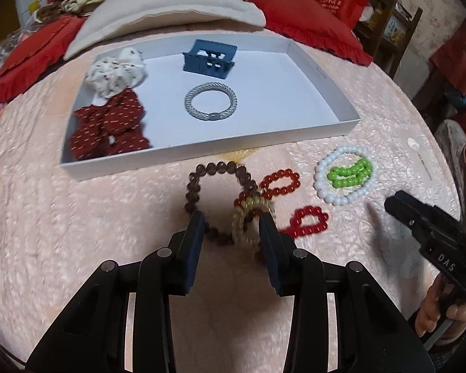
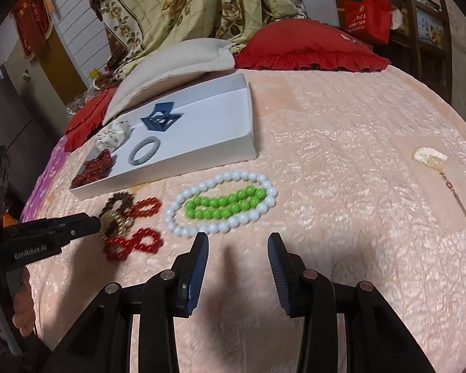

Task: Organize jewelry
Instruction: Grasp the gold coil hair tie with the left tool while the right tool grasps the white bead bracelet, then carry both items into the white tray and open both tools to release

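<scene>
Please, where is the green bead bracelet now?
The green bead bracelet lies on the pink bedspread, inside the white bead bracelet, right of the white tray.

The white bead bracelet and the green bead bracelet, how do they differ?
The white bracelet makes a big open loop; the green bracelet is smaller and squashed flat into a narrow, slightly bent strip. The white one encircles the green one, which lies inside it. White beads are milky and pale; green ones are vivid. Both are strings of round glossy beads lying on the pink bedspread, outside the tray.
</scene>
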Demonstrator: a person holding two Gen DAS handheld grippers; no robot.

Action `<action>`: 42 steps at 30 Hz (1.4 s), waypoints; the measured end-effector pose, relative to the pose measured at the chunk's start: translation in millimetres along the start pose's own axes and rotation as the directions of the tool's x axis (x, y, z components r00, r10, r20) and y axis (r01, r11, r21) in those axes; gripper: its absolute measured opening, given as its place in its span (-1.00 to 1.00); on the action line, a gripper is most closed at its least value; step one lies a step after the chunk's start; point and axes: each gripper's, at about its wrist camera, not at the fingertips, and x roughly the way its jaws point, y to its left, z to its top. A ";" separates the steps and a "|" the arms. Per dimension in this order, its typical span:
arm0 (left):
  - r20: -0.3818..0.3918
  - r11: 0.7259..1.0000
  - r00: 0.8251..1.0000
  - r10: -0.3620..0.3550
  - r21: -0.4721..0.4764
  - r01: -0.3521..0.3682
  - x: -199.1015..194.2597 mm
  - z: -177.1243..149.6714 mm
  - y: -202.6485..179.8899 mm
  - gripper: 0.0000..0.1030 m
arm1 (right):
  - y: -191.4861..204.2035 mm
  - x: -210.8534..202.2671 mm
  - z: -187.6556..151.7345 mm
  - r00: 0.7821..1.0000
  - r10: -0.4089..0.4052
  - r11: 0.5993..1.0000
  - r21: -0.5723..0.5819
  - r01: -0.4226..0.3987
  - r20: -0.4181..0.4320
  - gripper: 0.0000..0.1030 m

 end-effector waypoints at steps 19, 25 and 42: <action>0.034 0.993 0.995 -0.097 -0.060 0.099 -35.3 -10.2 18.1 -0.83 | 9.3 63.2 49.4 0.996 -0.050 0.993 -0.112 0.041 -0.078 -0.58; 0.037 0.996 0.999 -0.011 -0.091 0.015 -54.0 -47.2 41.1 -0.83 | 27.1 55.4 29.2 0.994 -0.015 0.986 -0.167 -0.003 -0.107 -0.81; 0.033 0.951 0.998 -0.052 -0.304 0.059 -62.9 -109.5 102.5 -0.83 | 45.6 12.9 33.7 0.999 -0.045 0.990 -0.132 0.047 0.019 -0.83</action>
